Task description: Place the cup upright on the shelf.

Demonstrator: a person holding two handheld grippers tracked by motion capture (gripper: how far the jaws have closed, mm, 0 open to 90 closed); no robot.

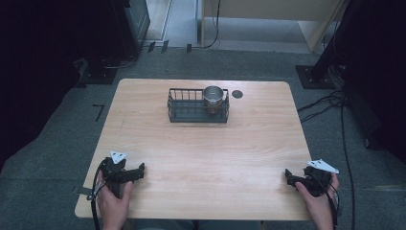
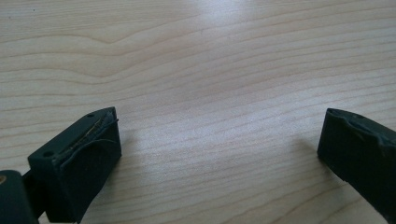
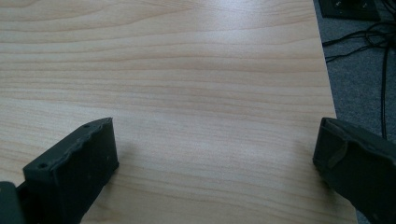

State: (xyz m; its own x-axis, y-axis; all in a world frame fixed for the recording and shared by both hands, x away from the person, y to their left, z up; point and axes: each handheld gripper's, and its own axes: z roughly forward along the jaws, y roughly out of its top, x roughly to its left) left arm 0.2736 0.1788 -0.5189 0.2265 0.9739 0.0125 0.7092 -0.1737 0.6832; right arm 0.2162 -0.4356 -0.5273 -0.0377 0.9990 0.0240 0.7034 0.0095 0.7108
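A black wire basket stands at the far middle of the wooden table, and a metal cup sits upright in its right end. My left gripper rests near the front left corner, held by a hand, open with nothing between its jaws. In the left gripper view its fingers stand wide apart over bare wood. My right gripper rests near the front right edge, also open and empty. The right gripper view has its fingers spread above the table's right edge.
A dark round grommet sits in the tabletop just right of the basket. Cables trail over the grey carpet to the right of the table. Dark stands and a base plate flank the far corners.
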